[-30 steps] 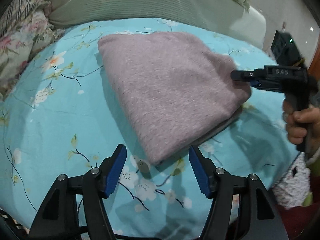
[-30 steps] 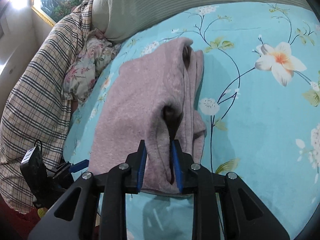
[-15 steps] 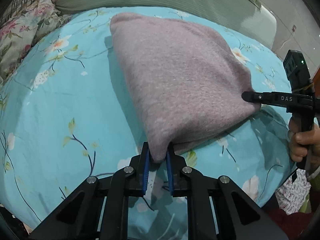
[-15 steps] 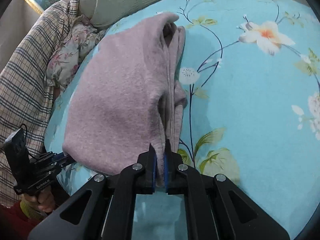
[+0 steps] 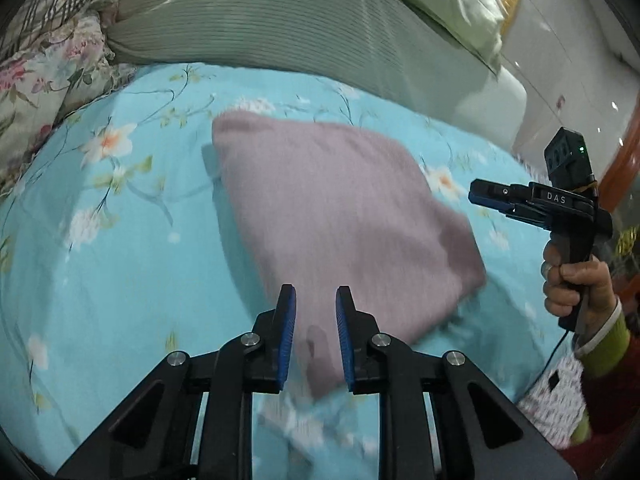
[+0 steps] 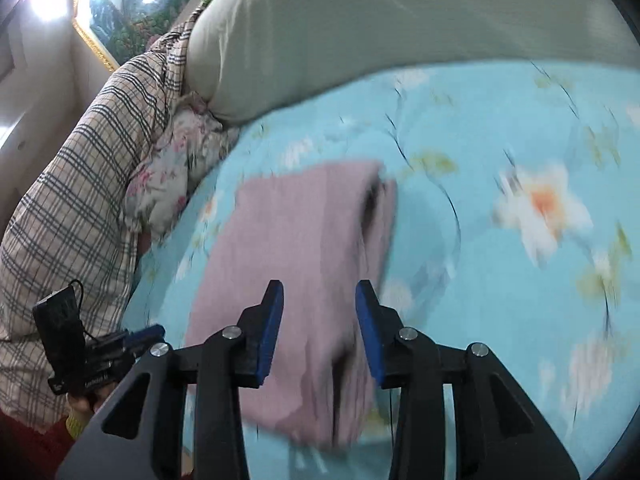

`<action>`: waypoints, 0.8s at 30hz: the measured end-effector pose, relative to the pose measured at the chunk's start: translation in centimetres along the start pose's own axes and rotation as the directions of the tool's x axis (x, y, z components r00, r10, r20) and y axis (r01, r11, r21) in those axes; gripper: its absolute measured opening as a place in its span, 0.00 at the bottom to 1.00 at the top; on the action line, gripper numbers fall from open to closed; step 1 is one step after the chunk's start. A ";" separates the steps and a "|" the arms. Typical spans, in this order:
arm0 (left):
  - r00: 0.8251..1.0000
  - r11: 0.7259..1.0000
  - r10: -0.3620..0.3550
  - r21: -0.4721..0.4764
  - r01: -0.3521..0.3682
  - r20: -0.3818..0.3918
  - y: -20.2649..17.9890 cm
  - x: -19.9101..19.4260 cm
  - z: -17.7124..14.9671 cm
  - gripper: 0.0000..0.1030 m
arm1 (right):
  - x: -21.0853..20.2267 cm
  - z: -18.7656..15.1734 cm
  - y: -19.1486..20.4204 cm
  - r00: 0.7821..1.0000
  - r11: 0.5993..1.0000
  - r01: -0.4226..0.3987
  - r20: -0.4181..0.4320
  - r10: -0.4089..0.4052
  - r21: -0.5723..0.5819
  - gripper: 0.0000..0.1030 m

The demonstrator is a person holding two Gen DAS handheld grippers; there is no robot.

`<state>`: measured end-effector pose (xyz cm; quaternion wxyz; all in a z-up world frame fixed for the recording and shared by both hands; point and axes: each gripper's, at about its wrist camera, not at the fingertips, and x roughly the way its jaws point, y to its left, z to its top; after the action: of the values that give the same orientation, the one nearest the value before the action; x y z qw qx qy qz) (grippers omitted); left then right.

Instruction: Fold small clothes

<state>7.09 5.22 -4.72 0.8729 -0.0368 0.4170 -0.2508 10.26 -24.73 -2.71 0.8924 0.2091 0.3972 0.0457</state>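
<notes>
A folded mauve knit garment [image 5: 340,216] lies flat on the turquoise floral bedsheet [image 5: 120,260]. My left gripper [image 5: 316,296] hovers above its near corner. The jaws are opening, and the blue pads stand apart from the cloth without pressing it. In the right wrist view the same garment [image 6: 304,240] shows its layered edge on the right. My right gripper [image 6: 319,288] hangs over its near end with the jaws opening wide and nothing pinched. The right gripper [image 5: 492,196] also shows at the garment's right, held by a hand [image 5: 572,280]. The left gripper [image 6: 144,334] shows at lower left.
A grey-green striped pillow [image 5: 280,20] runs along the far side of the bed. A floral cushion [image 5: 40,72] and a plaid blanket [image 6: 80,200] are piled at the left. The sheet [image 6: 500,280] stretches bare to the garment's right.
Half a second ago both grippers were shut on the garment's near corners. Both have let go, opened and pulled back and up, so the garment now lies farther off.
</notes>
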 end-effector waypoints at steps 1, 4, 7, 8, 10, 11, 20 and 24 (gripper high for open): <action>1.000 1.000 -0.007 -0.006 0.007 0.008 0.1 0.6 0.8 0.20 | 1.2 1.0 -0.5 1.000 1.000 0.010 -0.016 -0.010 0.012 0.41; 0.999 0.999 -0.022 -0.034 0.022 0.024 0.4 2.6 3.3 0.20 | 5.6 4.4 -3.0 1.000 0.995 -0.010 -0.029 0.013 0.101 0.42; 0.999 0.996 -0.044 -0.079 0.045 0.018 1.1 4.5 5.1 0.20 | 9.2 6.4 -4.4 0.996 0.984 -0.065 -0.054 0.075 0.166 0.42; 0.999 0.994 -0.048 -0.093 0.049 0.016 1.4 5.1 5.7 0.20 | 10.0 6.6 -4.5 0.994 0.983 -0.069 -0.069 0.082 0.171 0.36; 0.999 0.993 -0.053 -0.108 0.054 0.014 1.9 6.0 6.6 0.20 | 9.9 6.8 -4.4 0.995 0.984 -0.070 -0.056 0.080 0.162 0.13; 0.999 0.992 -0.051 -0.113 0.052 0.009 2.1 6.4 6.9 0.20 | 9.0 6.8 -4.3 0.994 0.981 -0.104 -0.010 0.107 0.164 0.07; 0.998 0.994 -0.030 -0.104 0.024 -0.052 2.0 10.1 6.9 0.20 | 10.6 4.1 -7.6 0.999 0.978 0.008 -0.049 0.002 0.210 0.10; 0.998 0.995 -0.032 -0.100 0.027 -0.049 1.9 9.6 7.3 0.20 | 7.5 5.2 -6.4 0.992 0.977 0.118 0.025 -0.125 0.179 0.17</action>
<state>18.33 1.37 -7.31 0.8553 -0.0800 0.4502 -0.2436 18.60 -30.44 -7.39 0.8784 0.2636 0.3956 -0.0481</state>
